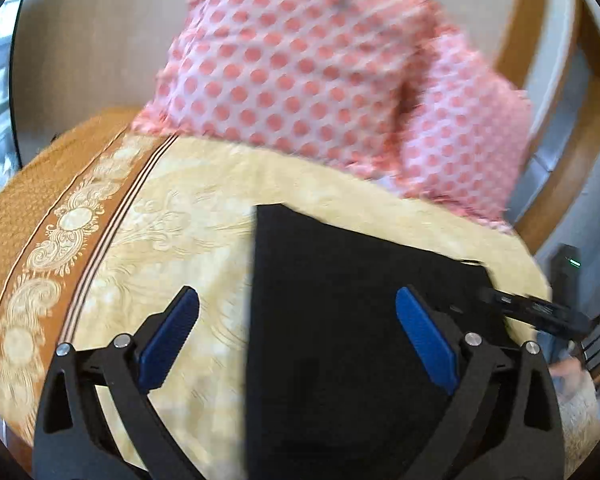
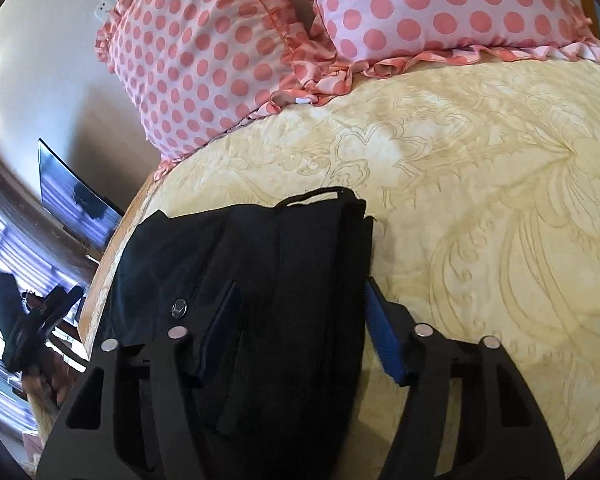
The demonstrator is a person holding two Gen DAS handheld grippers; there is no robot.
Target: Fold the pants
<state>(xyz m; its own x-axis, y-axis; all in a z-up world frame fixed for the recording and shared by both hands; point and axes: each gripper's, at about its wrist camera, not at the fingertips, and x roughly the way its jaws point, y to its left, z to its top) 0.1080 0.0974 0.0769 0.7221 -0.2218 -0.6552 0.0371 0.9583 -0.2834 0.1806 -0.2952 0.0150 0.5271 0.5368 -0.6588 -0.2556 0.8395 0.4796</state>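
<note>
Black pants (image 1: 340,320) lie folded flat on a cream patterned bedspread (image 1: 172,240). My left gripper (image 1: 298,300) is open above them, one blue finger over the bedspread and one over the pants, holding nothing. In the right wrist view the pants (image 2: 260,264) show a waistband with a metal button (image 2: 179,307) and a loop at the far end. My right gripper (image 2: 302,294) is open, its fingers straddling the pants' right part, holding nothing. The other gripper (image 1: 540,312) shows at the pants' far right edge in the left wrist view.
Two pink polka-dot pillows (image 2: 220,60) (image 2: 440,4) lie at the head of the bed, also in the left wrist view (image 1: 320,72). An orange border (image 1: 40,216) edges the bedspread. A wooden headboard (image 1: 572,152) and a dark screen (image 2: 72,192) stand beyond the bed.
</note>
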